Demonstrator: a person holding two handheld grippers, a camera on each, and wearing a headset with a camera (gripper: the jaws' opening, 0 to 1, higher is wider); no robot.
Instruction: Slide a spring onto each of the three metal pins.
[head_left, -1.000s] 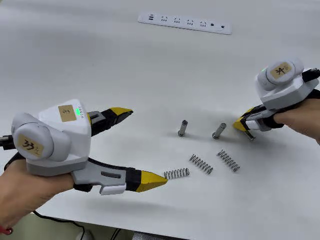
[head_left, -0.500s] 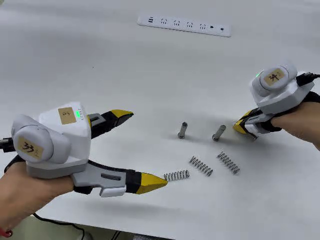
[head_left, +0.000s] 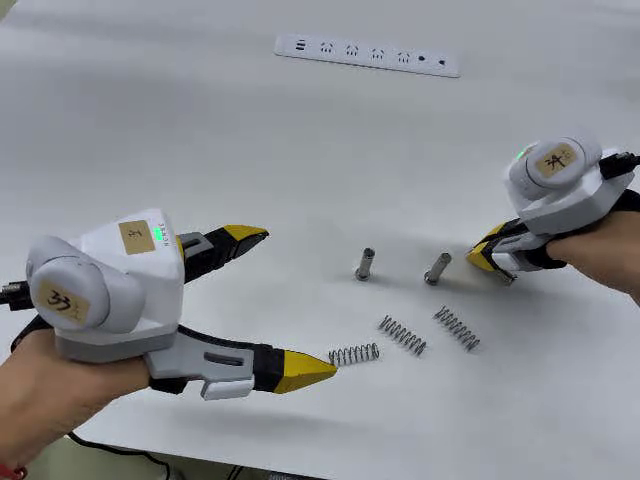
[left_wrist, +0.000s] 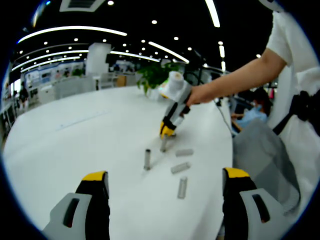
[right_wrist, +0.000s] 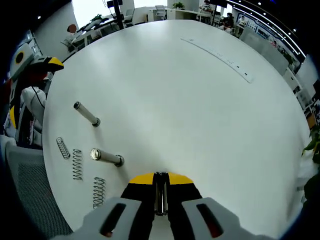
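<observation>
Springs loose and flat, three in all, just ahead of the wide-spread jaws of the left gripper; nearest spring almost touching the tip of that gripper's near jaw. None threaded yet, so looks like the opening step.

Across from them, right gripper low at the table, jaws pinched narrow on the third pin, gripped lengthwise along the gap. Two more pins upright between the grippers, left of the right jaws and beyond the springs.

Next, probably: close the left jaws across the nearest spring's coils without crushing them, lift, then line its open end up with the held pin's free end.

Springs thin grey wire, open-coiled, short, likely to roll or flex. Pins smooth bright metal cylinders with a small flared foot. Table matte white.
</observation>
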